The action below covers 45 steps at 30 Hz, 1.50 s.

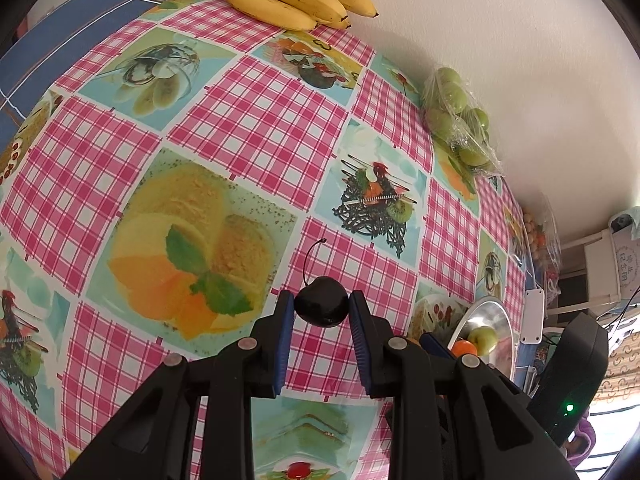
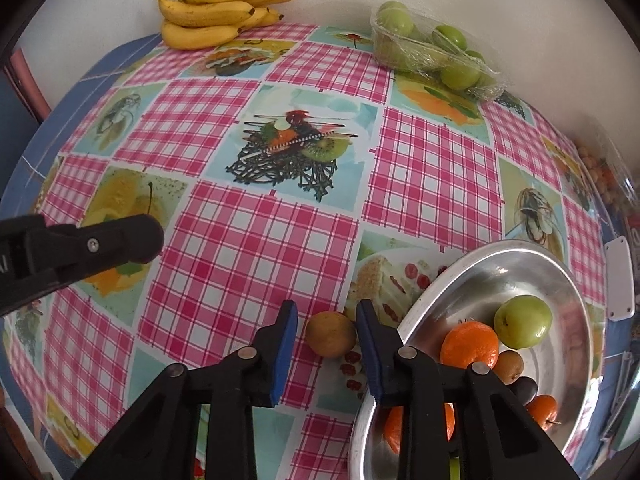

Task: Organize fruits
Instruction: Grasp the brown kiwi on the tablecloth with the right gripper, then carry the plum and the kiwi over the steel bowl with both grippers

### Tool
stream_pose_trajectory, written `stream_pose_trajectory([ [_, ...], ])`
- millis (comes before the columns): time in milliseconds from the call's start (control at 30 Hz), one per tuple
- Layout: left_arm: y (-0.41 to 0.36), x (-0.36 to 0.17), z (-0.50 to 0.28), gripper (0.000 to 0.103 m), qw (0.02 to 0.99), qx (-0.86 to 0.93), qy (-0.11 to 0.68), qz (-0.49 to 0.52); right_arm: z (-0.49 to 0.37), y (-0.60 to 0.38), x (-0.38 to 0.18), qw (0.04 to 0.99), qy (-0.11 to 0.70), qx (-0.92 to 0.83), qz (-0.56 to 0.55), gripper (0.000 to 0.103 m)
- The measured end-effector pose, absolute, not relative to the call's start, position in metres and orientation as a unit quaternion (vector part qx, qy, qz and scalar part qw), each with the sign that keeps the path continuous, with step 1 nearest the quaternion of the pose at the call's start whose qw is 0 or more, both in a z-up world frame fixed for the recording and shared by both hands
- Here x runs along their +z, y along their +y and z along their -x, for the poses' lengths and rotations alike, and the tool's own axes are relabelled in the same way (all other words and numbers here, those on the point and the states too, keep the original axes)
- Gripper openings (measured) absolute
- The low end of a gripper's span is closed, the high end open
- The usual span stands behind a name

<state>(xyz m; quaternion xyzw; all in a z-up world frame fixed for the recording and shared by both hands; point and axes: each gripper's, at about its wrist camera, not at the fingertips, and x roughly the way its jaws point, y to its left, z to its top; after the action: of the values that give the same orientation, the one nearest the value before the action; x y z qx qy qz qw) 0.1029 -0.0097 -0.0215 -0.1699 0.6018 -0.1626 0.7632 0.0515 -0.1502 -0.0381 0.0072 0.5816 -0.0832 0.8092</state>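
Observation:
In the left wrist view my left gripper is shut on a dark cherry with a curved stem, just above the checked tablecloth. It also shows at the left of the right wrist view. My right gripper is open around a small brown-yellow fruit lying on the cloth, its pads beside the fruit and apart from it. A metal bowl to its right holds a green fruit, oranges and small dark fruits.
A bunch of bananas lies at the far edge by the wall. A wrapped tray of green fruits sits at the far right. A bag of small fruits and a white device lie at the right edge.

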Motion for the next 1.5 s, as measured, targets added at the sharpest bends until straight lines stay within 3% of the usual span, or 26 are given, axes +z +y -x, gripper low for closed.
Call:
stream_pose_trajectory([
  [67,-0.01,-0.021,-0.103,0.029,0.763,-0.163,0.602,0.17,-0.052,-0.15,-0.04,0.807,0.585,-0.083,-0.007,0.028],
  [867,-0.003,-0.012,-0.102,0.029,0.774,-0.158,0.59,0.17,-0.032,-0.153,0.025,0.846,0.518,-0.031,-0.124,0.028],
  [1500,-0.041,0.0,-0.088,0.029,0.783,-0.184,0.582,0.119,-0.009,-0.197,0.032,0.842,0.512,-0.069,-0.155,0.028],
])
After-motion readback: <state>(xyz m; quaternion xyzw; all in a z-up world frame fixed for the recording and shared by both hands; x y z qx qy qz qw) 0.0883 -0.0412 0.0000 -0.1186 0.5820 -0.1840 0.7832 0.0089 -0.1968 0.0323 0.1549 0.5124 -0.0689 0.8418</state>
